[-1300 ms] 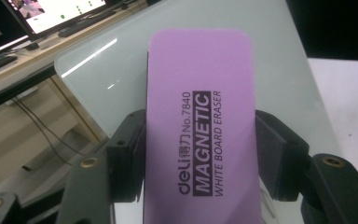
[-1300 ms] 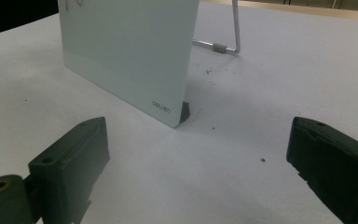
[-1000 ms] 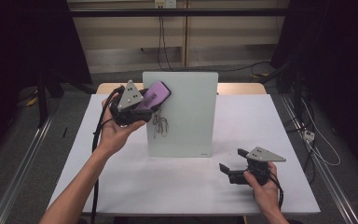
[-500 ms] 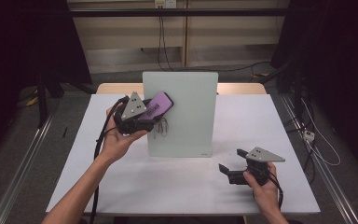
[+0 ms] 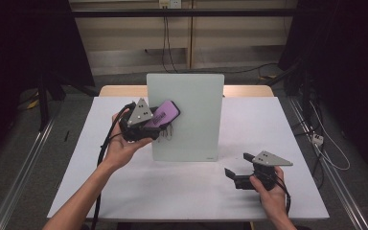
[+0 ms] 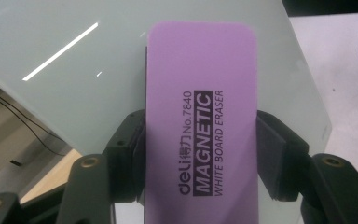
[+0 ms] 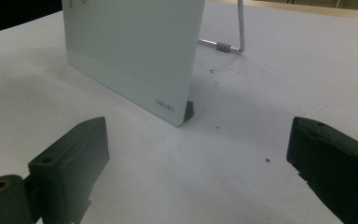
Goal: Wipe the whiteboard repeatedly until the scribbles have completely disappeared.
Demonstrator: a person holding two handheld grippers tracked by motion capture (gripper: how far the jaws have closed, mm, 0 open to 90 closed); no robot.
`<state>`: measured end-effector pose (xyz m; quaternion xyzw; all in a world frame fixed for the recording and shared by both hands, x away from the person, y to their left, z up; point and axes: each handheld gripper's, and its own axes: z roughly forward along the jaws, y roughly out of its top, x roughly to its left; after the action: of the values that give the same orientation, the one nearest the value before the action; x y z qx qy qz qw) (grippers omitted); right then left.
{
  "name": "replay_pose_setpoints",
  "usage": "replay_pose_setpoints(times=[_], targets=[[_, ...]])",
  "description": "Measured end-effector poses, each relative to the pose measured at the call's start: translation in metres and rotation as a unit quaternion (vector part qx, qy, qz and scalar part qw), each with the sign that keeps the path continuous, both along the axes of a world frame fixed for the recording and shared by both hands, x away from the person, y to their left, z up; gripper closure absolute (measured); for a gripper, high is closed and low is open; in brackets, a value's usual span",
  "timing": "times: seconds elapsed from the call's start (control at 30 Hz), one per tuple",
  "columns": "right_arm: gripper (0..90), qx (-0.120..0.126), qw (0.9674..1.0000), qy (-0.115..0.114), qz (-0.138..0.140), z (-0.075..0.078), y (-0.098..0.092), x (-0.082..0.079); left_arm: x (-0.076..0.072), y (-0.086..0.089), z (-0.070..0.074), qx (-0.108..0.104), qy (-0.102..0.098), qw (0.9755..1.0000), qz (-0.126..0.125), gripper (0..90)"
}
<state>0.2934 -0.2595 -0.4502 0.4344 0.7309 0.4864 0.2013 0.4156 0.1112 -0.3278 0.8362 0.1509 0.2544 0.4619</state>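
Your left gripper (image 5: 160, 125) squeezes the purple eraser (image 6: 200, 121) at the whiteboard (image 5: 191, 96), middle of the frame. Push hard and the board tips. Your right gripper (image 5: 231, 173), lower right, gapes wide, holding nothing.

Eraser (image 6: 200, 135): purple magnetic whiteboard eraser, black lettering, clamped between gripper jaws, flat against board's left side.
Whiteboard (image 5: 191, 115): pale glass, upright on table, dark scribbles beside eraser.
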Motion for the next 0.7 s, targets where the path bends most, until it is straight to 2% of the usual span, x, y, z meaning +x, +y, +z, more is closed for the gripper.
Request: replay_pose_setpoints(times=[0.27,0.37,0.47,0.7], targets=[[5.6,0.0,1.0,-0.001,0.001,0.0,0.0,0.0,0.009,0.003,0.023,-0.012,-0.012,0.9998,0.011,41.4],[5.6,0.0,1.0,-0.001,0.001,0.0,0.001,0.0,0.011,0.003,0.027,-0.02,-0.014,0.9996,0.015,41.4],[5.6,0.0,1.0,-0.001,0.001,0.0,0.001,0.0,0.011,0.004,0.025,-0.02,-0.015,0.9996,0.012,41.4],[5.6,-0.002,1.0,-0.001,0.002,0.0,0.0,-0.001,0.004,0.003,0.007,0.002,-0.005,1.0,-0.003,41.4]])
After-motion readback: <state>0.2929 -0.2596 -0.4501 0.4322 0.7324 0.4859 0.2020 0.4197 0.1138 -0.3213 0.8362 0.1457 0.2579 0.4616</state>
